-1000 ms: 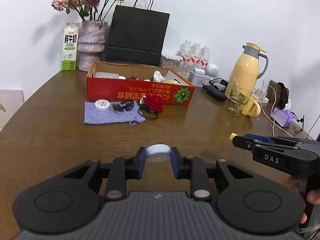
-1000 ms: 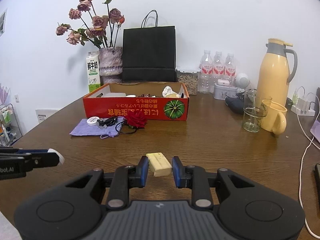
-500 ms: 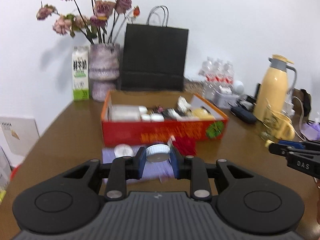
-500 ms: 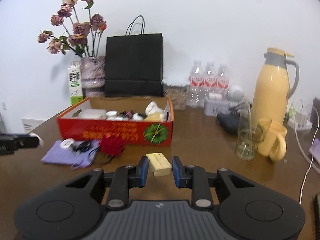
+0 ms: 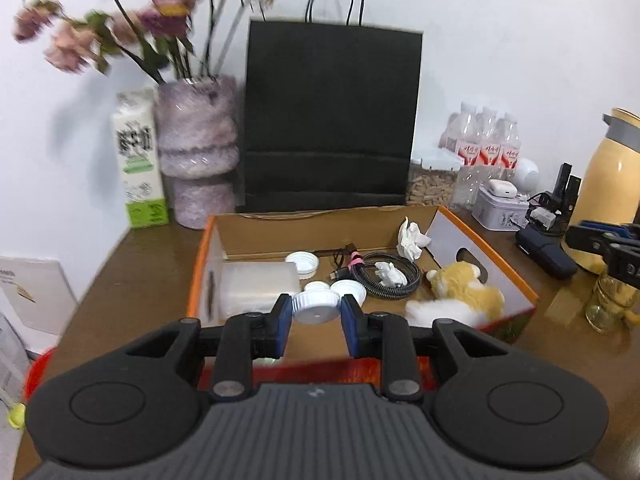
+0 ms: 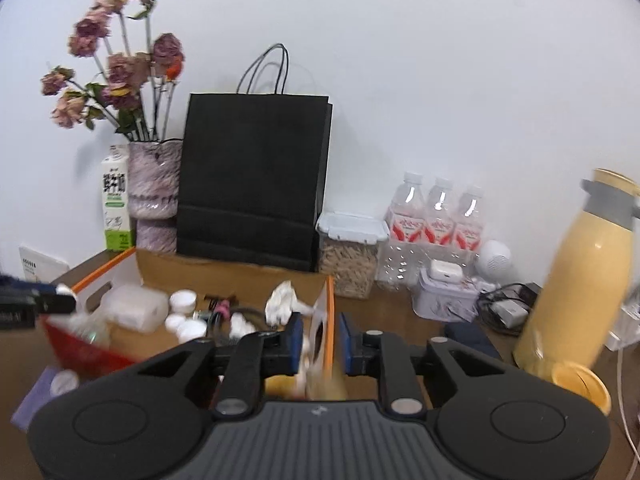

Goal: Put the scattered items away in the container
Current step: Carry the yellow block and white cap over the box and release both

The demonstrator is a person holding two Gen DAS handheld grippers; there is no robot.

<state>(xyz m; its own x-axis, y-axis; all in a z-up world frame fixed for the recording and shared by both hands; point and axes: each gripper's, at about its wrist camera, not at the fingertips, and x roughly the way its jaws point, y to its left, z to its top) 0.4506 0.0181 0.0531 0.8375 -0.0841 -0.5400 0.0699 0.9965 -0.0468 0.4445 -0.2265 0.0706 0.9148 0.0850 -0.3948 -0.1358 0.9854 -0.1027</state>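
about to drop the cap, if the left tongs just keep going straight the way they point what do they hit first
Probably the loose white caps on the floor of the red box, just past the white cap that the left tongs hold; beyond those, the box's back wall. Depth is uncertain.

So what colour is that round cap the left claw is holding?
White; the cap shows best in the left wrist view, pinched in the left claw.
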